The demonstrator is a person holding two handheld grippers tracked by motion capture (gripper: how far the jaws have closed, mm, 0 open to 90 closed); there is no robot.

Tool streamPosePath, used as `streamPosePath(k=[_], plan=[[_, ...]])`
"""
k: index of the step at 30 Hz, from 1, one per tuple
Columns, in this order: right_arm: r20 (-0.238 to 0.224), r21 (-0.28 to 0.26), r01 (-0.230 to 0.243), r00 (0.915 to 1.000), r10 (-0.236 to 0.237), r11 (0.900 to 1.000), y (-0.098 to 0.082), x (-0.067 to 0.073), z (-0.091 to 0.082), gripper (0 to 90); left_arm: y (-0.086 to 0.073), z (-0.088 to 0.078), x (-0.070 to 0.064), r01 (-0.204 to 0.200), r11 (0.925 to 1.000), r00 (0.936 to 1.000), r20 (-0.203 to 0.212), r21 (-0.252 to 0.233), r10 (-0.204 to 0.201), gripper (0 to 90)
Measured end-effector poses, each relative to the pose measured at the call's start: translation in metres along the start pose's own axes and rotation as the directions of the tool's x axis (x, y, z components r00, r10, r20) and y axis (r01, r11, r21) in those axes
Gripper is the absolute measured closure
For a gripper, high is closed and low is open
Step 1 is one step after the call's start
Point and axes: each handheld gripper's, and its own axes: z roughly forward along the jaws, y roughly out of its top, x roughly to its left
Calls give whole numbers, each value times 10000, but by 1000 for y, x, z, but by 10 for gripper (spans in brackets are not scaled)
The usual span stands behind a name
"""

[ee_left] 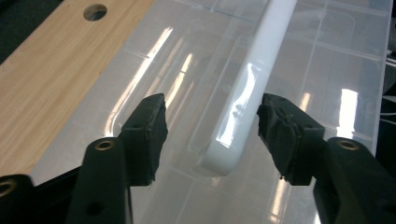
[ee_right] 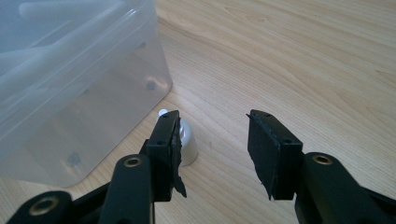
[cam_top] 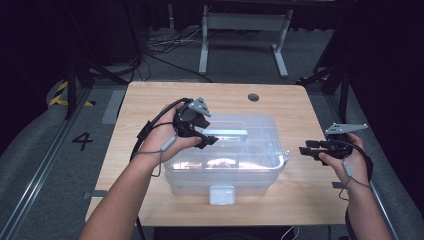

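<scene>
A clear plastic storage box (cam_top: 220,170) sits in the middle of the wooden table (cam_top: 145,100), its lid on and a white bar handle (cam_top: 227,132) on top. My left gripper (cam_top: 209,135) hovers over the lid's left part. In the left gripper view its jaws (ee_left: 210,135) stand open on either side of the handle's (ee_left: 252,88) near end, with a gap on both sides. My right gripper (cam_top: 306,150) is held level just right of the box, open and empty (ee_right: 212,149), above bare wood beside the box's (ee_right: 70,93) corner.
A white latch (cam_top: 221,195) hangs on the box's front wall. A small white fitting (ee_right: 187,142) sticks out at the box's near corner by my right gripper. A round hole (cam_top: 253,97) lies in the table's far side. Beyond the table are dark floor, cables and a metal frame.
</scene>
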Motion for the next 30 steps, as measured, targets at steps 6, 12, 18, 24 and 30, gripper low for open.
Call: streamPosePath(k=[6,12,18,24,30], plan=[[20,27,14,10000,-14,10000,0,0,0,554,2,3,-4,-325,9989,9994,-65,333,327,634],[34,51,23,10000,-24,10000,0,0,1,554,2,3,-4,-276,9985,9990,-348,464,293,701],[18,28,12,10000,-12,10000,0,0,0,553,3,2,-4,-307,9983,9990,-316,490,323,703],[86,-59,90,9999,-89,9999,1,1,-3,554,6,2,-4,-224,9974,9990,-379,685,250,704],[179,-216,213,9996,-209,9995,0,3,-7,554,12,0,-1,-241,9960,9990,-355,860,272,707]])
